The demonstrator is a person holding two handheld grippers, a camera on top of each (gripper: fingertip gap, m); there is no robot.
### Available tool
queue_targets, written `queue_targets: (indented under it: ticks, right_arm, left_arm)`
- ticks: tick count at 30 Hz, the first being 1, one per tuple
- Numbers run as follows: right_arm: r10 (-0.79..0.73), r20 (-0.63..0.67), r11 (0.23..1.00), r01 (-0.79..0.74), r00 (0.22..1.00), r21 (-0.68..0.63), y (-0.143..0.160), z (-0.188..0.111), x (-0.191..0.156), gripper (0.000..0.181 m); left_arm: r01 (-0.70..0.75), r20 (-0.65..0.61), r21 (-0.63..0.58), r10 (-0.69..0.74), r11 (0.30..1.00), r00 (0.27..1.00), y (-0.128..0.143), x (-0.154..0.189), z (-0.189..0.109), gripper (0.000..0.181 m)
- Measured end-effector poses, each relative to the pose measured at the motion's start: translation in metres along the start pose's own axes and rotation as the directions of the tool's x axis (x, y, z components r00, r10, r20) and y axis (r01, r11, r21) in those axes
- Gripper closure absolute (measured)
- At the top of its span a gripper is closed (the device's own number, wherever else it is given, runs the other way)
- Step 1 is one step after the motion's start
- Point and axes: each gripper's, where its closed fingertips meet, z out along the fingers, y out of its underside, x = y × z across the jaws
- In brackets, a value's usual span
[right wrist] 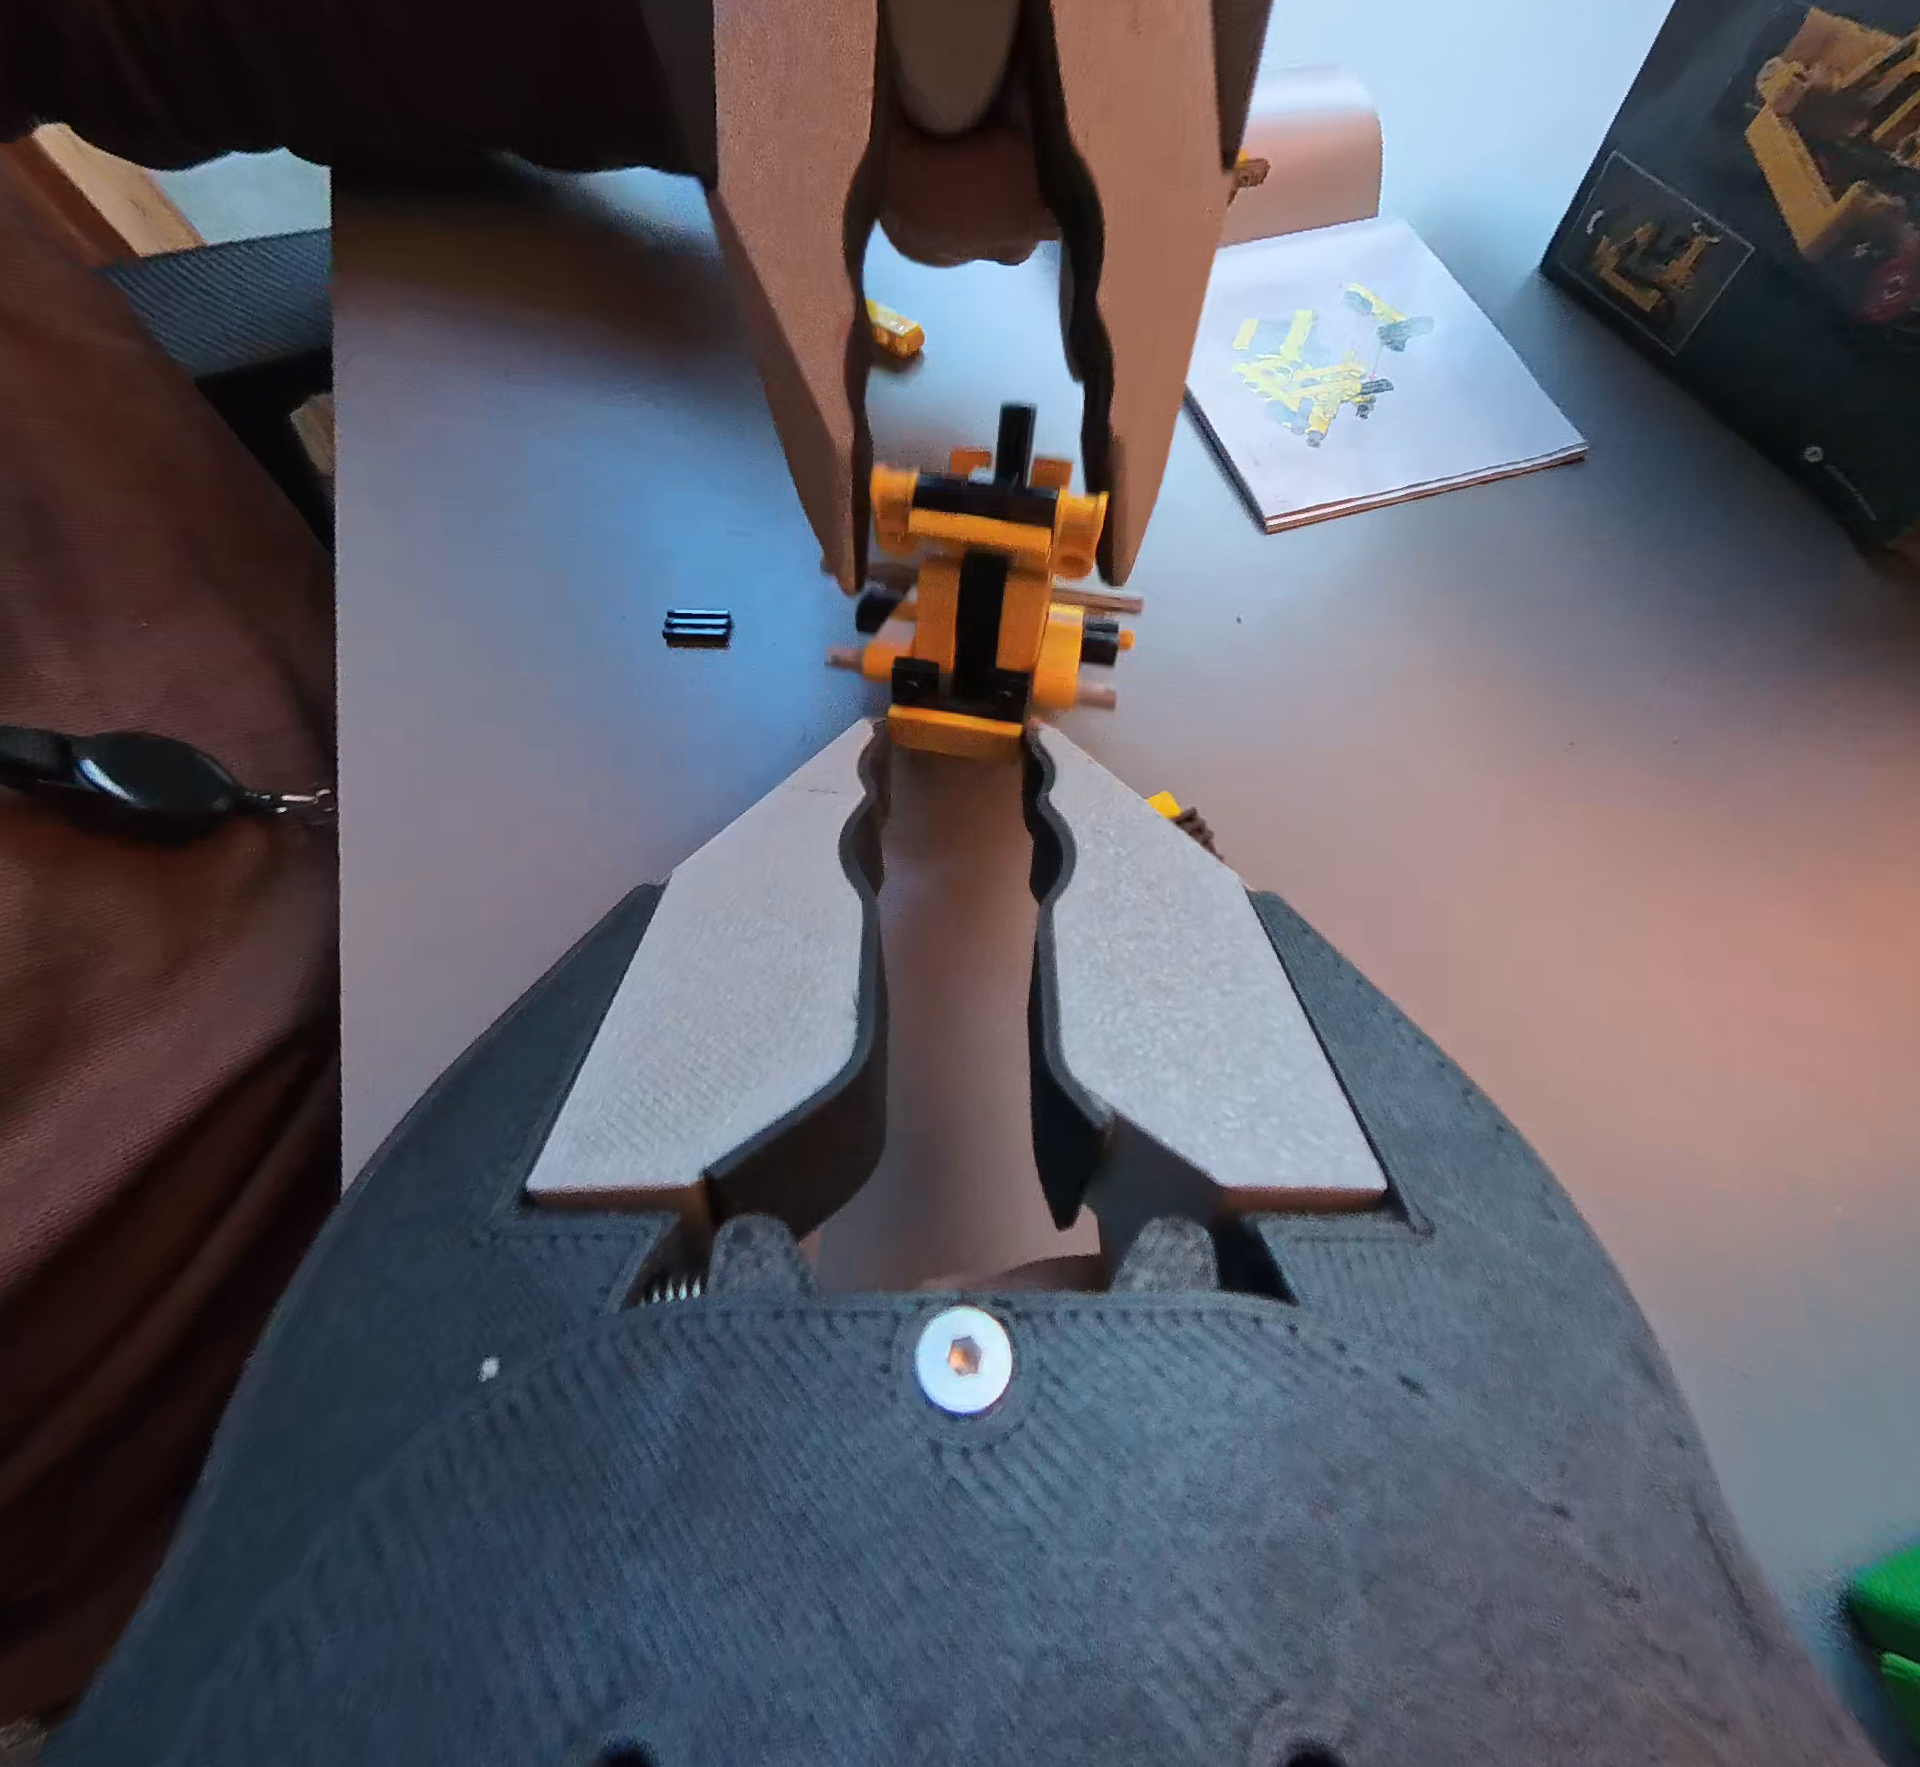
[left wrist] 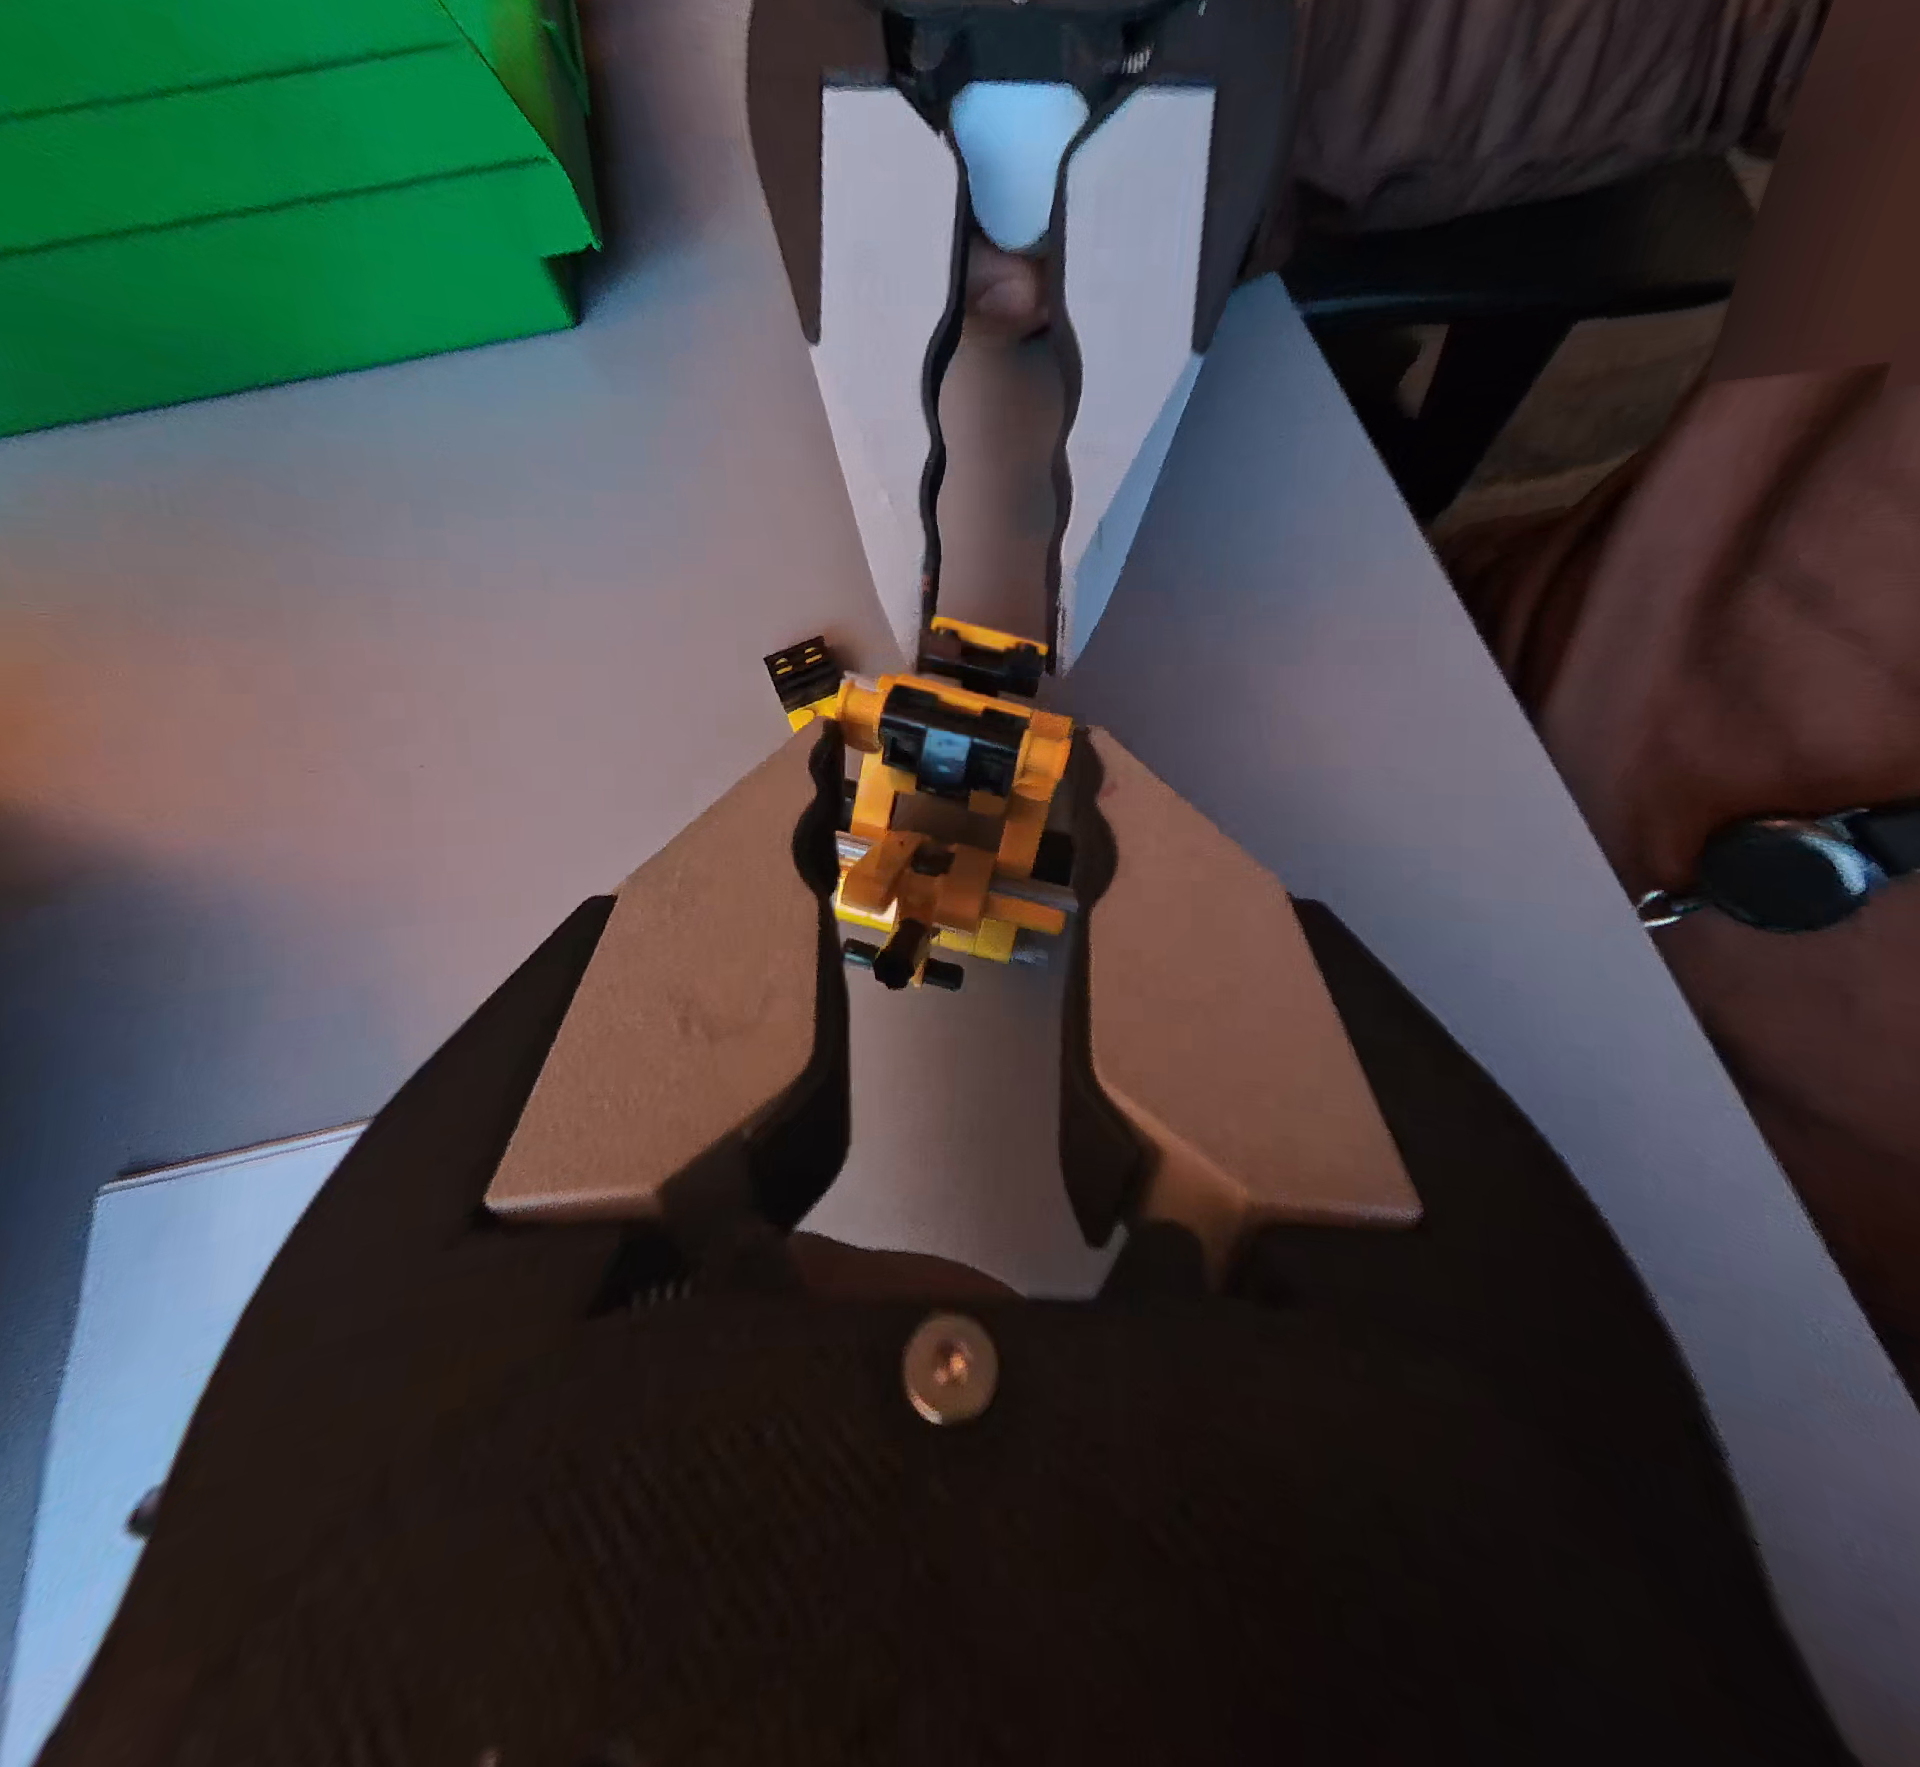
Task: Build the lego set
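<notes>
The yellow-and-black lego model (left wrist: pixel 951 829) is clamped between the narrowed fingers of the left gripper (left wrist: pixel 951 761), just above the grey table (left wrist: pixel 416 678). The right gripper (right wrist: pixel 954 743), also closed to a narrow gap, is pinched on a small yellow-and-black piece (right wrist: pixel 951 730) pressed against the model's end. Wavy black inner pads and flat, matte outer faces are seen on the fingers. A black pin (right wrist: pixel 697 627) lies toward the table's near edge. An open instruction booklet (right wrist: pixel 1382 377) with printed diagrams and a dark printed box (right wrist: pixel 1766 242) are set farther back; green ribbed bins (left wrist: pixel 270 148) stand at a corner.
</notes>
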Motion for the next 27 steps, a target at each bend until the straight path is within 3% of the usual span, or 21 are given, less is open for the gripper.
queue_targets:
  ticks: [6,9,15,20,27]
  right_arm:
    - [-0.04,0.014,0.998,0.04,0.999,-0.04,0.003,0.008,-0.005,0.156]
    - [-0.047,0.01,0.997,0.047,0.999,-0.053,0.004,0.006,-0.006,0.15]
    - [0.049,0.003,0.996,-0.049,0.999,0.076,-0.02,-0.008,0.003,0.146]
    - [0.113,-0.035,0.992,-0.11,0.993,0.065,-0.015,0.001,0.015,0.15]
    - [0.133,-0.063,0.99,-0.13,0.989,0.054,-0.003,-0.013,0.027,0.15]
  left_arm:
    - [0.151,-0.13,0.241,-0.123,0.959,0.984,-0.023,0.003,-0.021,0.141]
    - [0.176,-0.148,0.27,-0.14,0.947,0.979,-0.025,0.003,-0.023,0.141]
    - [0.066,-0.027,0.141,-0.063,0.988,0.998,-0.005,-0.003,-0.007,0.141]
    - [-0.003,0.039,0.006,0.002,1.0,0.999,0.007,-0.002,-0.001,0.14]
    - [-0.008,0.032,0.037,0.006,0.999,0.999,0.007,-0.001,-0.01,0.143]
